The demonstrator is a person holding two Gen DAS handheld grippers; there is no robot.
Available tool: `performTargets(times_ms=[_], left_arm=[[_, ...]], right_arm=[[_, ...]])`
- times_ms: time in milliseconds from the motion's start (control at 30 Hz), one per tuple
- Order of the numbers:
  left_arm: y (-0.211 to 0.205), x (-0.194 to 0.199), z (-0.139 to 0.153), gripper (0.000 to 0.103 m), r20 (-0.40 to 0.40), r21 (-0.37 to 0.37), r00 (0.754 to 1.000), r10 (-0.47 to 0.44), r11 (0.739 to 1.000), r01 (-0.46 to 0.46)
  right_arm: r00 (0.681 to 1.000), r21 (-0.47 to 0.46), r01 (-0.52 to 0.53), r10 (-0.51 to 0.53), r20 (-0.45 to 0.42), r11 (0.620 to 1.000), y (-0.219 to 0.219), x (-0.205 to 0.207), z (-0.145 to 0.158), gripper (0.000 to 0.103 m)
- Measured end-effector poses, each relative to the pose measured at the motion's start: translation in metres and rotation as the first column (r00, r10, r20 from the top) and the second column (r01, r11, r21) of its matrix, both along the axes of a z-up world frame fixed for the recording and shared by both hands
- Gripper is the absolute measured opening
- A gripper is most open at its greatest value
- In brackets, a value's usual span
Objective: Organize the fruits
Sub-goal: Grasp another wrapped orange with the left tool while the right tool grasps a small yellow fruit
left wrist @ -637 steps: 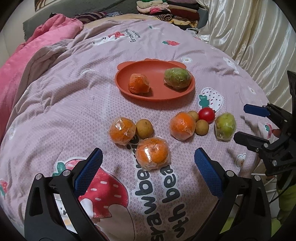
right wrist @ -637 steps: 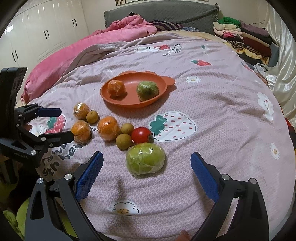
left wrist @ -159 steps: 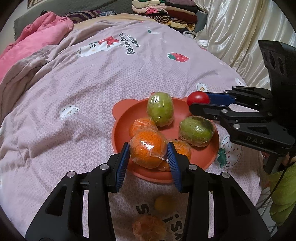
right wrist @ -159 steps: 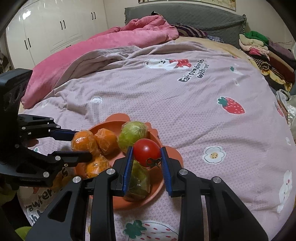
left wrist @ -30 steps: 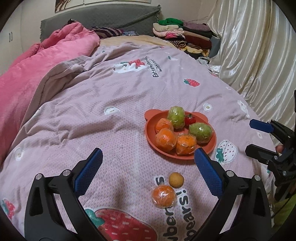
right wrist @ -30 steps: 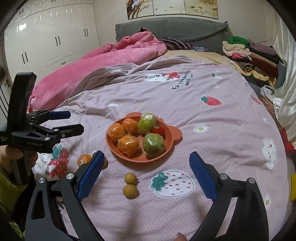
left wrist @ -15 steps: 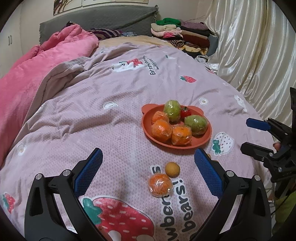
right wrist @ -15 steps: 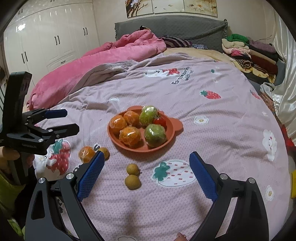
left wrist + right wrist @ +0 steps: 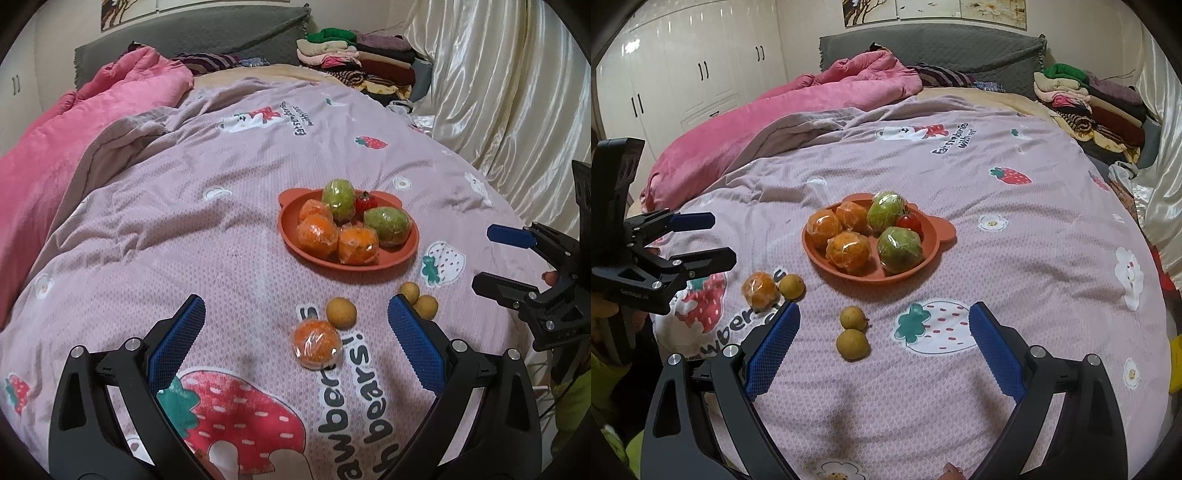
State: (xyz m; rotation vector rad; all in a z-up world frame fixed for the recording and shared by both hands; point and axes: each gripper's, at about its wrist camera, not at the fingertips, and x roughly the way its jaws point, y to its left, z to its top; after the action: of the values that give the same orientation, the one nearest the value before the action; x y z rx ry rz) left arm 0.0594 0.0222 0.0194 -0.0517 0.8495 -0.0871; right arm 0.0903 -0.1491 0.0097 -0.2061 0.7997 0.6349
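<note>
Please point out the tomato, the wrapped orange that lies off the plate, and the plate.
tomato (image 9: pixel 909 221), right wrist view, its red front.
wrapped orange (image 9: pixel 316 343), left wrist view, its middle.
plate (image 9: pixel 946 232), right wrist view, its ear-shaped rim.

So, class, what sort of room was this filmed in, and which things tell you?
Most likely a bedroom. The fruit plate sits on a bed with a strawberry-print quilt, a padded grey headboard stands behind, and white wardrobe doors line the wall.

Strawberry-print pink quilt, orange plate

Pink duvet, folded clothes pile, white wardrobe, curtain.
</note>
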Motion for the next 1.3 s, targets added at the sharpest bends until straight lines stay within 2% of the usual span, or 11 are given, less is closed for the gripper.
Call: performTargets(times_ms=[500,567,700,867,933,1033,1133,1233,1300], left_arm=[[0.001,-0.005,-0.013,0.093,-0.047,-0.014,0.999,-0.013,1.000,0.012],[0.001,-0.003,-0.015,0.093,-0.056,-0.016,0.998,-0.018,1.000,0.017],[-0.002,-0.002,-0.020,0.093,-0.072,-0.023,0.997,-0.030,0.999,0.028],[-0.004,0.000,-0.025,0.093,-0.089,-0.037,0.995,-0.052,0.998,0.049],[-0.004,0.000,-0.027,0.093,-0.095,-0.045,0.994,-0.057,0.998,0.053],[-0.005,0.001,-0.029,0.088,-0.104,-0.051,0.992,-0.072,0.996,0.067],[-0.008,0.004,-0.034,0.078,-0.127,-0.059,0.988,-0.087,0.995,0.080],[-0.008,0.008,-0.042,0.061,-0.162,-0.076,0.982,-0.099,0.993,0.087],[-0.008,0.011,-0.046,0.056,-0.181,-0.087,0.978,-0.105,0.992,0.090]], right_arm=[[0.998,-0.040,-0.024,0.022,-0.057,0.999,0.016,0.000,-0.029,0.091],[0.997,-0.045,-0.036,0.033,-0.066,0.998,0.019,0.000,-0.033,0.082],[0.994,-0.056,-0.062,0.056,-0.099,0.996,0.026,-0.001,-0.043,0.071],[0.987,-0.069,-0.100,0.090,-0.135,0.993,0.034,-0.001,-0.054,0.047],[0.984,-0.072,-0.113,0.101,-0.147,0.991,0.037,-0.001,-0.058,0.043],[0.983,-0.080,-0.118,0.105,-0.150,0.990,0.038,-0.001,-0.060,0.036],[0.983,-0.089,-0.121,0.107,-0.152,0.989,0.038,0.002,-0.061,0.025],[0.982,-0.088,-0.128,0.113,-0.153,0.988,0.037,0.003,-0.062,0.025],[0.982,-0.084,-0.127,0.113,-0.152,0.988,0.036,0.003,-0.062,0.025]])
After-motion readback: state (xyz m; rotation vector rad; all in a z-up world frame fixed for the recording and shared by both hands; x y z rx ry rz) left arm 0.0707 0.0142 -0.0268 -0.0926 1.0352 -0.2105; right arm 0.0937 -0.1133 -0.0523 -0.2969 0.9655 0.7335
